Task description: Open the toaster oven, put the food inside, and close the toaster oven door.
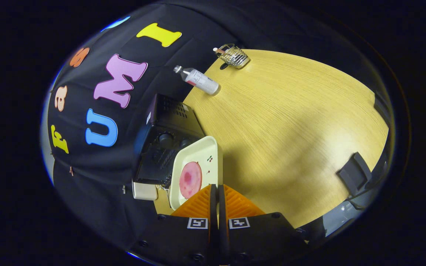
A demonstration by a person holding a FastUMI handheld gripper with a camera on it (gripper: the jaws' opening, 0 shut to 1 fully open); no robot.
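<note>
Gripper view: I've got the tray [202,155] w/ pink food slice [190,179] pinched at its near edge, gripper [215,192] fingers nearly together, tray held over the toaster oven [165,147] to its left; insertion & door closing prob. still left.

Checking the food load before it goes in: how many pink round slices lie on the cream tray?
1. The pink round slice lies on the cream square tray, just ahead of the closed gripper, beside the black toaster oven.
</note>
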